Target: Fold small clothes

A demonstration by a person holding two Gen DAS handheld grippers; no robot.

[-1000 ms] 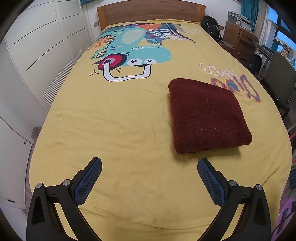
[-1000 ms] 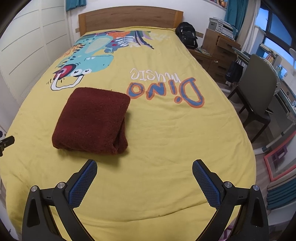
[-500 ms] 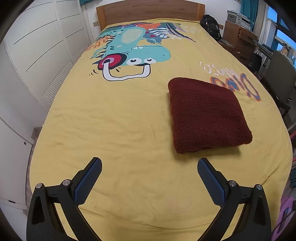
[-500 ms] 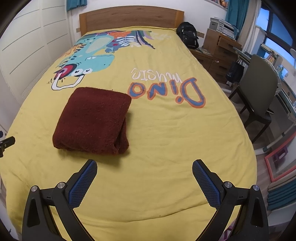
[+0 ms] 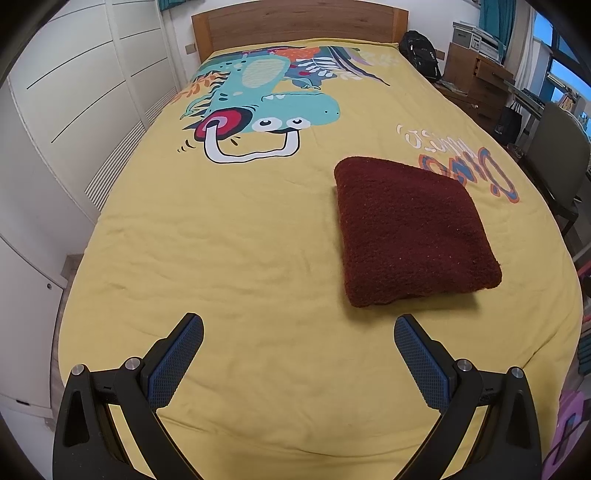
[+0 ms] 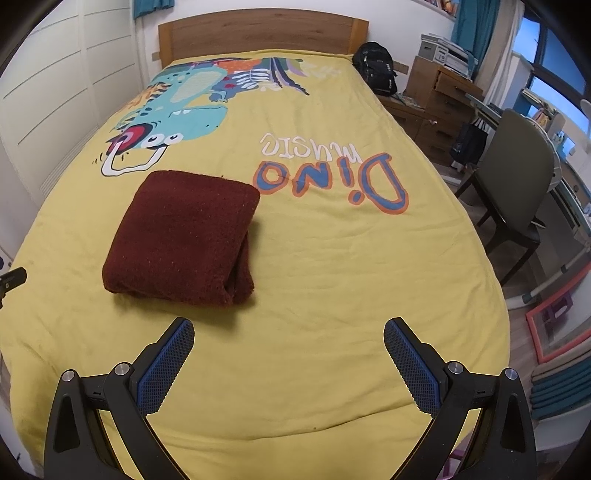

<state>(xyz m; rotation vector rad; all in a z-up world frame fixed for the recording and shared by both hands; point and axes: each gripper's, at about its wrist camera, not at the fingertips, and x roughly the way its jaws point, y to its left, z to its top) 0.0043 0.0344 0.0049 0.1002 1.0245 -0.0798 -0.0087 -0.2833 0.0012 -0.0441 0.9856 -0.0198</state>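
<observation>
A dark red fuzzy garment [image 5: 410,232] lies folded into a thick square on the yellow bedspread [image 5: 236,251]. In the right wrist view the garment [image 6: 181,236] sits left of centre. My left gripper [image 5: 298,325] is open and empty, held above the bed just short of the garment, which lies ahead to its right. My right gripper [image 6: 289,328] is open and empty, with the garment ahead to its left. A tip of the left gripper shows at the left edge of the right wrist view [image 6: 13,278].
The bedspread carries a dinosaur print [image 5: 258,110] and "Dino music" lettering [image 6: 332,177]. A wooden headboard [image 6: 258,33], white wardrobe doors [image 5: 74,110], a black backpack [image 6: 376,66], a wooden dresser [image 6: 439,99] and a grey chair [image 6: 517,184] surround the bed.
Almost nothing has changed. Both grippers stay open above the bed with only a slight drift of view. The garment has not moved.
</observation>
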